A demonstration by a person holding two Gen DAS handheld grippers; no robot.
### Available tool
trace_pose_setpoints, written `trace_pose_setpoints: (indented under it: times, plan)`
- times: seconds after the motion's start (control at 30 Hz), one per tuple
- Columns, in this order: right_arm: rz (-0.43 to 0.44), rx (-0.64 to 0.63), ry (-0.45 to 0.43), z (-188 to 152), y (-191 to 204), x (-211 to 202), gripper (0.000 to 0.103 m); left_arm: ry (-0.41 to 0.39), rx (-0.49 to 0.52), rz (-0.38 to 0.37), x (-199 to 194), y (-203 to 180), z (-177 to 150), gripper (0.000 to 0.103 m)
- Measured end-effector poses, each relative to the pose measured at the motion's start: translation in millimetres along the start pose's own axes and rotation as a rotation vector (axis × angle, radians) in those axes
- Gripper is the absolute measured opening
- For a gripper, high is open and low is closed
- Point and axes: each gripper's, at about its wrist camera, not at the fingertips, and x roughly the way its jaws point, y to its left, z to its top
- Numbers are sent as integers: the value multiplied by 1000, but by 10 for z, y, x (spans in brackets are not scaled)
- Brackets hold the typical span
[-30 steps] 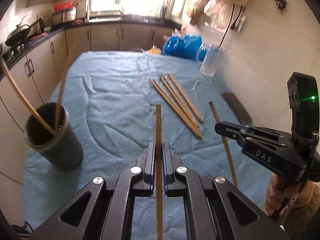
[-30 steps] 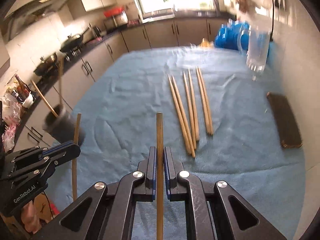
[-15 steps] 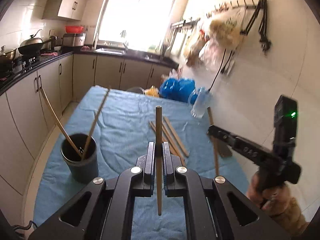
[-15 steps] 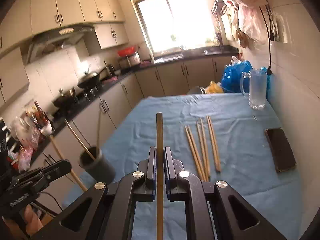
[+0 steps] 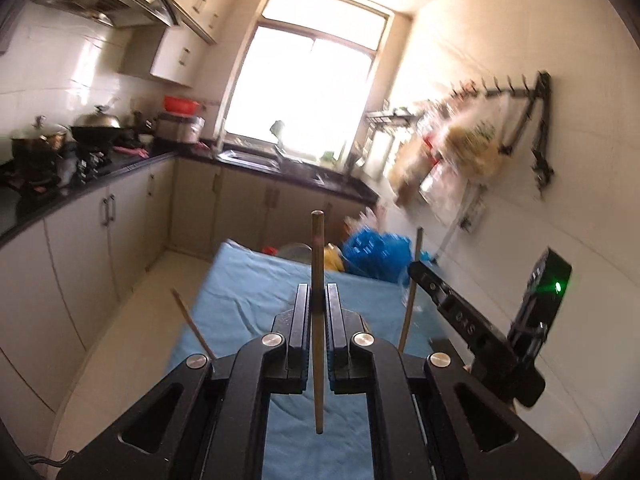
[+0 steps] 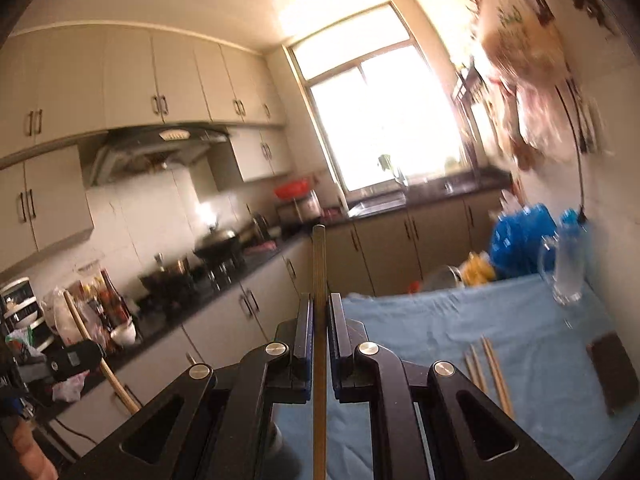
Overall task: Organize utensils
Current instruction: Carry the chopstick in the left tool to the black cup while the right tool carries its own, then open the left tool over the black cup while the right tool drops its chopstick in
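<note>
Wooden chopstick (image 5: 317,320) stands upright at centre frame, pinched tight in the left gripper (image 5: 317,312); the right gripper (image 6: 319,320) likewise clamps its own chopstick (image 6: 319,300). Loose chopsticks (image 6: 486,368) lie on the blue cloth (image 6: 460,320) at lower right, near a dark phone (image 6: 612,374).

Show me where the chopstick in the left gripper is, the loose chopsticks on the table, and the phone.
Chopstick in the left gripper (image 5: 318,264): left wrist view, on its shaft above the jaws.
Loose chopsticks (image 6: 496,372): right wrist view, on one stick's middle.
Phone (image 6: 612,372): right wrist view, centre of its dark face.
</note>
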Motion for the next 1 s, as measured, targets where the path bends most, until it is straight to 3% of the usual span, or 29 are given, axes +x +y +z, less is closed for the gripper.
trace_pose_setpoints:
  times: [0.17, 0.43, 0.73, 0.93, 1.0]
  plan:
    - [52, 12, -24, 46, 332, 374, 7, -40, -13, 53, 68, 276, 239, 6]
    - [63, -21, -40, -177, 649, 928, 7, 30, 6, 145, 568, 543, 219, 6]
    - [33, -40, 0, -505, 607, 1238, 7, 139, -14, 188, 1072, 770, -43, 6]
    - [30, -38, 60, -641, 519, 1285, 8, 148, -17, 205, 1113, 753, -119, 6]
    - [31, -37, 72, -662, 513, 1292, 16, 150, -30, 214, 1100, 765, -138, 6]
